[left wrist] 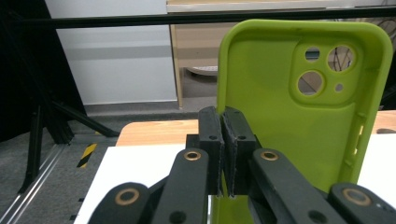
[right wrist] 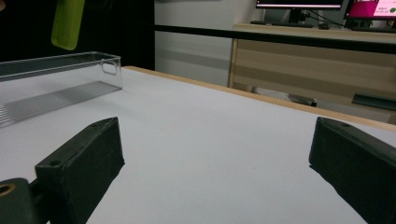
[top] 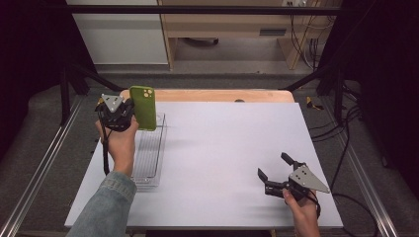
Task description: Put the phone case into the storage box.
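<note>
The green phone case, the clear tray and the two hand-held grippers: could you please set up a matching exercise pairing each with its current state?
Things:
1. green phone case
2. clear plastic tray
3. left hand-held gripper
4. right hand-held gripper

States:
A. jaws wide apart, low over the white table, holding nothing
B. jaws closed on an edge
C. held upright in the air
D. resting empty on the table's left side

Pairs: 1-C, 2-D, 3-B, 4-A

Lab or test workspace, white-topped table (top: pixel 232 148) framed by black metal struts (top: pixel 316 74), trailing cables (top: pixel 346 143), monitors (right wrist: pixel 299 4) on a wooden bench (right wrist: pixel 327 51) behind
</note>
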A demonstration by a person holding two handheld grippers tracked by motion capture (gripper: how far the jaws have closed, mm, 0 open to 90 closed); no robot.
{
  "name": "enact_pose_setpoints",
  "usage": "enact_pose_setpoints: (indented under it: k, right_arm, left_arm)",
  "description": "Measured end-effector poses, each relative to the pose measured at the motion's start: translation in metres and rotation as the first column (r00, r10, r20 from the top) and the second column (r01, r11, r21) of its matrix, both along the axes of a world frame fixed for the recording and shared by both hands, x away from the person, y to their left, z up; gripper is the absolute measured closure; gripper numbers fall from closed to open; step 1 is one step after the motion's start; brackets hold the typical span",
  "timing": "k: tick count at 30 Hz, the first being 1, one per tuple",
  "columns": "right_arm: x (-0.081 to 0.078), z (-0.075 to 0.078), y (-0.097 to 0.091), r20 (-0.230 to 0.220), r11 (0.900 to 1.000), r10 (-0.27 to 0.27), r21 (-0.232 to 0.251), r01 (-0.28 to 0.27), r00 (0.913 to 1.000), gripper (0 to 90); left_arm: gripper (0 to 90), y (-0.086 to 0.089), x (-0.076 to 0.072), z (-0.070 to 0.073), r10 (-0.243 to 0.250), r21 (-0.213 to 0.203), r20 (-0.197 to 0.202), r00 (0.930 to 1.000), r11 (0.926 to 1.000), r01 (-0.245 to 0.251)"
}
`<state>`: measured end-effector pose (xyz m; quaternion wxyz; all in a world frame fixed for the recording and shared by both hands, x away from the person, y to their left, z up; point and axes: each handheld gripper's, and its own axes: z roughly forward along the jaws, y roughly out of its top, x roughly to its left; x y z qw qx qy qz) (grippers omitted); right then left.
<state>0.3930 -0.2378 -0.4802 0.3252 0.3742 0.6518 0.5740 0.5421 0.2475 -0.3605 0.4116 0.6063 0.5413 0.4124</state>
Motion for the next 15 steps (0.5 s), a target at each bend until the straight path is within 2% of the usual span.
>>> enact_pose_setpoints:
  k: [5, 15]
  right_arm:
    - [-0.005, 0.002, 0.001, 0.015, 0.9989, 0.012, -0.045, -0.011, 0.9998, 3.2]
    - [-0.006, 0.001, 0.005, 0.018, 0.9965, 0.029, -0.079, -0.027, 0.9994, 3.2]
  left_arm:
    - [86.7, 0.002, 0.004, -0.003, 0.016, -0.014, -0.011, 0.9998, 0.9998, -0.016]
    - [86.7, 0.005, 0.019, -0.015, 0.039, -0.021, -0.050, 0.9980, 0.9990, -0.040]
